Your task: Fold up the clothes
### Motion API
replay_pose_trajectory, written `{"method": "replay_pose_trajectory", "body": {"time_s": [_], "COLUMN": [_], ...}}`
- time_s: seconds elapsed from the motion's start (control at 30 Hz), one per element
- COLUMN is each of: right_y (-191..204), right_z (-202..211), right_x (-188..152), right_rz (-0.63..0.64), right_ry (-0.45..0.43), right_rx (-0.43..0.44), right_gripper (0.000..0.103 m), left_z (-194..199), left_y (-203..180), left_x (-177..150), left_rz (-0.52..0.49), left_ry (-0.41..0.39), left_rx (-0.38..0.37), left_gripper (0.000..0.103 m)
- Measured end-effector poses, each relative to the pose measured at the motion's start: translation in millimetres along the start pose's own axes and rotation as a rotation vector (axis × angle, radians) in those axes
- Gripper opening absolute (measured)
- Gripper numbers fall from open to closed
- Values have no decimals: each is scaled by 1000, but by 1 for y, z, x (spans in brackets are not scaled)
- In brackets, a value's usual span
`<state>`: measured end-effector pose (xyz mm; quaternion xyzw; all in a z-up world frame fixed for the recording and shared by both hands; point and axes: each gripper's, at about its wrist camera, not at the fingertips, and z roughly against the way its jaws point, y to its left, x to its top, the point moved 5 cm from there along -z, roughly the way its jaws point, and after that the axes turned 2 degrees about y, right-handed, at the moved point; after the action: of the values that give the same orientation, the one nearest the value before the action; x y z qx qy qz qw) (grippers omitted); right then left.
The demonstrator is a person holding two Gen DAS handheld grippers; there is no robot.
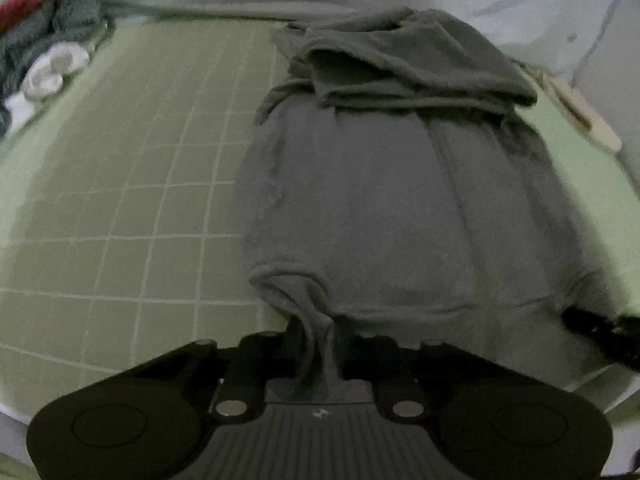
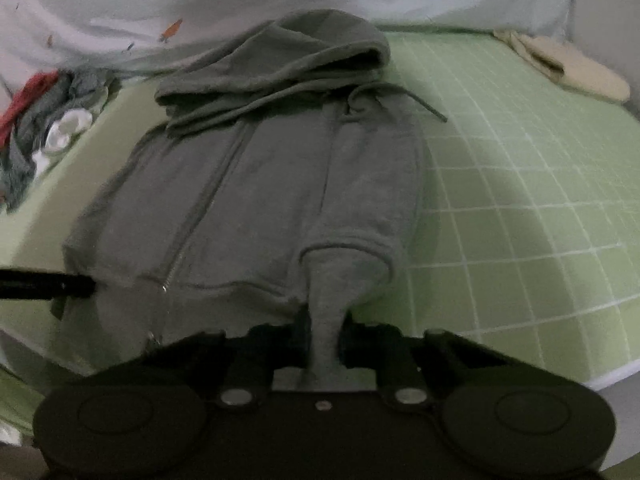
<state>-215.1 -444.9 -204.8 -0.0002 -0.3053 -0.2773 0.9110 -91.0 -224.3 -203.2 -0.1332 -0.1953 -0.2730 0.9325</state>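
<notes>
Roughly midway: hoodie (image 2: 256,184) sleeves folded in, both fingers clamped on hem corners, left gripper (image 1: 316,356), right gripper (image 2: 326,344); bottom-to-hood fold left.

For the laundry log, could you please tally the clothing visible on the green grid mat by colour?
Grey: 1, zip-up fleece hoodie, both bottom corners pinched in the left gripper and right gripper.
Beige: 1, folded cloth item, far right.
Mixed: 1, unsorted pile of red, grey and white clothes, far left; pieces uncountable.
Total: 3.
</notes>
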Motion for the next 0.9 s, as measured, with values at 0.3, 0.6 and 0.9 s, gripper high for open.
{"method": "replay_pose_trajectory", "body": {"time_s": [0.3, 0.6, 0.9], "right_y": [3, -5, -17], "right_z": [23, 28, 10], "right_x": [60, 130, 204], "right_rz": [-30, -46, -50], "right_ry": [-197, -344, -428], "right_rx": [47, 89, 102], "right_gripper": [12, 12, 12], "left_z": [42, 61, 57], "left_y": [-15, -5, 1], "left_x": [60, 132, 209], "left_rz": [-7, 63, 114], "left_ry": [-186, -335, -425], "left_rx": [-41, -75, -128], "left_gripper": [13, 12, 12]}}
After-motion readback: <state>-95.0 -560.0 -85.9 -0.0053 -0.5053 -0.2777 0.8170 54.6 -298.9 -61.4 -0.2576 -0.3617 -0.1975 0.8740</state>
